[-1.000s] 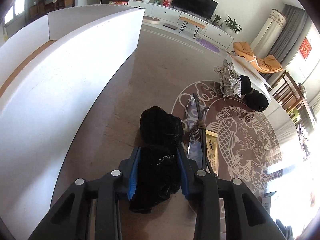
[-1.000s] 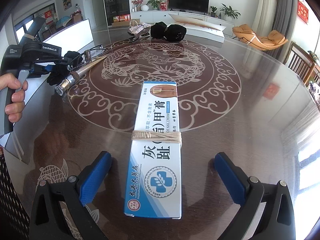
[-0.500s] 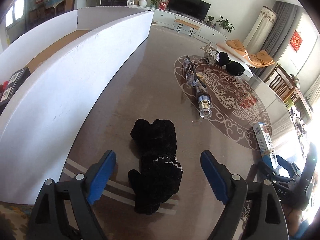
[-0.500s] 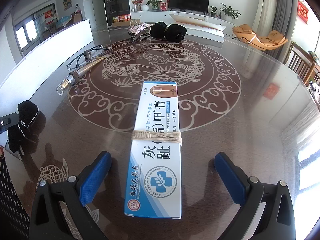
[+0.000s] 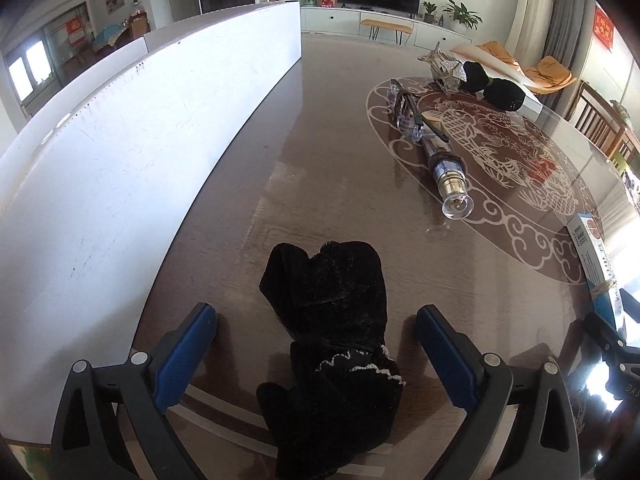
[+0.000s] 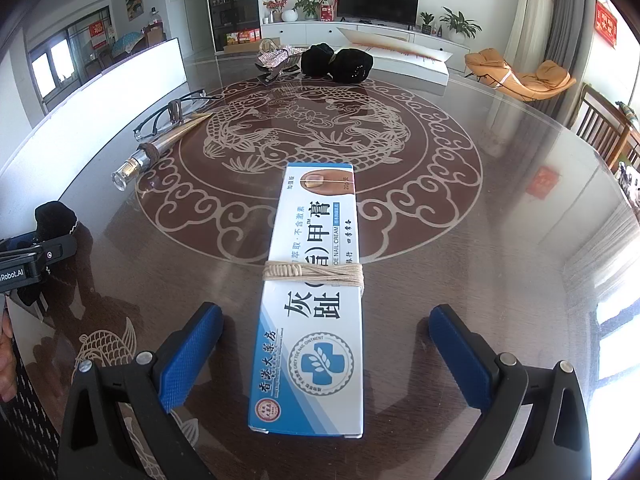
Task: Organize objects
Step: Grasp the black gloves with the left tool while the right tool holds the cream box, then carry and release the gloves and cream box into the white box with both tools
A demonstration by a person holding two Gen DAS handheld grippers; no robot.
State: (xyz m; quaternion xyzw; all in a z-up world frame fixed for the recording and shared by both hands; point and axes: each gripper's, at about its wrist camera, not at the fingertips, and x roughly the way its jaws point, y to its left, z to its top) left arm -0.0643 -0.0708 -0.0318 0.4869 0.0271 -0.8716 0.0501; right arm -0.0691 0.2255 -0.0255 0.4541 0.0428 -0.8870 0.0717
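Table (image 6: 520, 208): round, glass-topped, fish medallion at centre.

White board (image 5: 132, 152): stands along the rim at 9 to 11 o'clock in the left view, apparently a backstop.

Ointment box (image 6: 314, 292): string-bound, flat, lengthwise between the right gripper (image 6: 326, 344) fingers, which stand well apart and clear of it, seemingly lined up for a pick.

Black velvet pouch (image 5: 332, 344): lies at 6 o'clock beside the board, likely its sorted place. The left gripper (image 5: 316, 336) has just been opening; jaws wide, straddling it, pads off it.

Glass vial (image 5: 446, 172) and spectacles (image 5: 406, 114): 1 o'clock, unsorted.
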